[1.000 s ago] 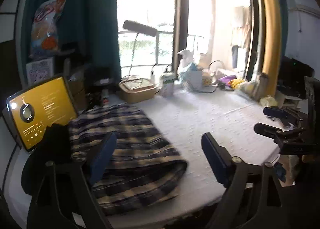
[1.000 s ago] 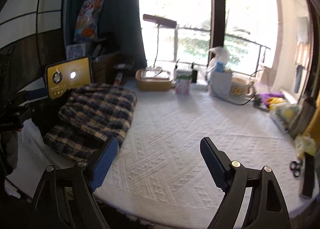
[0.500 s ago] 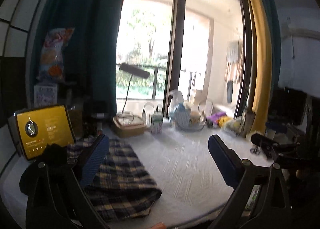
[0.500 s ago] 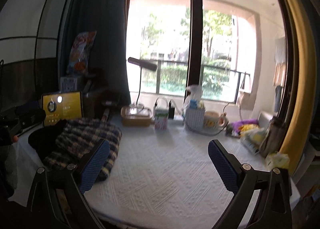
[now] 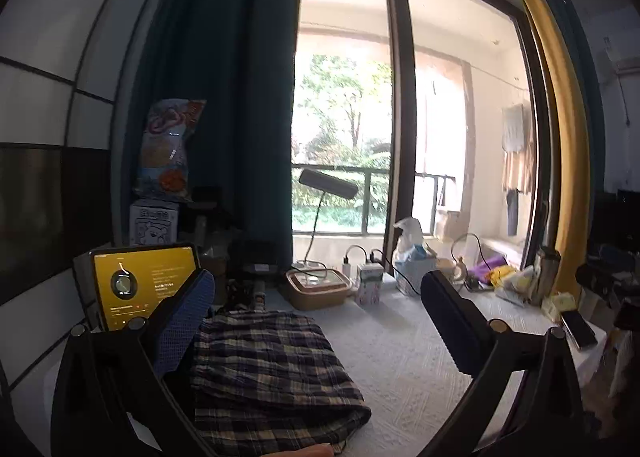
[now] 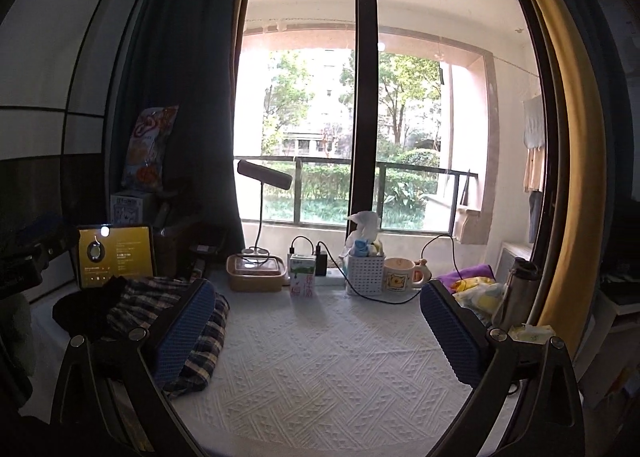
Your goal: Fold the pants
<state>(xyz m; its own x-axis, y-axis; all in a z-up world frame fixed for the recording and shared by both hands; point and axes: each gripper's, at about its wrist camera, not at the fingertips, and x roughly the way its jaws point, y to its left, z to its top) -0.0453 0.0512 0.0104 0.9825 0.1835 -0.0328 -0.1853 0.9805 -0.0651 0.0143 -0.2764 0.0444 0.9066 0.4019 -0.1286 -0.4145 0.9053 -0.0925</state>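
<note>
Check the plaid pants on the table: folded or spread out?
Folded. The plaid pants lie as a compact layered bundle with a rounded fold edge on the white table cover, no legs trailing. Neither hand-held gripper touches them.

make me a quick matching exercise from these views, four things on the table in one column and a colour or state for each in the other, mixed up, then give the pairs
Things:
1. pants
2. tablet
3. mug
4. desk lamp

Colour or state:
A. screen lit yellow, propped upright
B. dark head on a thin stalk, in front of the window
C. plaid, lying folded on the white table cover
D. cream with a yellow picture, beside the white basket

Pairs: 1-C, 2-A, 3-D, 4-B
</note>
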